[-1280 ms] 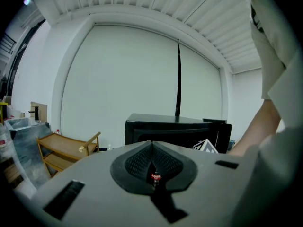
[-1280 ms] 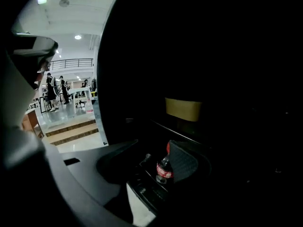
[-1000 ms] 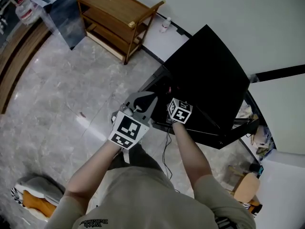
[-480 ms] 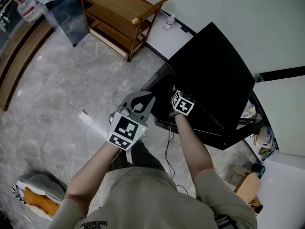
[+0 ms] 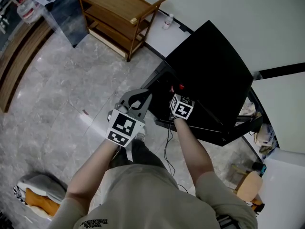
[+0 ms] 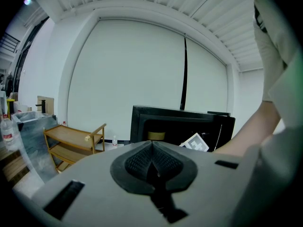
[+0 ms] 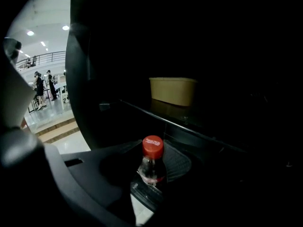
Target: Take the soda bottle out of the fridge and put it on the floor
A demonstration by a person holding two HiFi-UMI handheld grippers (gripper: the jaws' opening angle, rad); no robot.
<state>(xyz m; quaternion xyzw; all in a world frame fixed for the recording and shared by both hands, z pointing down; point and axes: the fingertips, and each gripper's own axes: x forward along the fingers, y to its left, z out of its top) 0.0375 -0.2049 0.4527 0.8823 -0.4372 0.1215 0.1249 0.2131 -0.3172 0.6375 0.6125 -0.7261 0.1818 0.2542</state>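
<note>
soda bottle (image 7: 152, 159) lower body hidden, apparently swallowed by shadow

A wooden trolley (image 5: 119, 20) with open shelves stands far left, near the white wall (image 5: 267, 13). A small clear bottle (image 5: 167, 21) stands just right of it, at the wall's foot. A tan tub (image 7: 173, 90) sits upright, back in the dark. An orange-and-white thing (image 5: 35, 199) lies near left, and a tan wooden stool (image 5: 248, 187) stands near right.

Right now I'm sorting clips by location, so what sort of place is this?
Probably a staged corner of a large public hall, not a home: a black fridge stands on a polished stone floor beside a bare white partition, and beyond it a railed upper gallery shows under ceiling lights.
</note>
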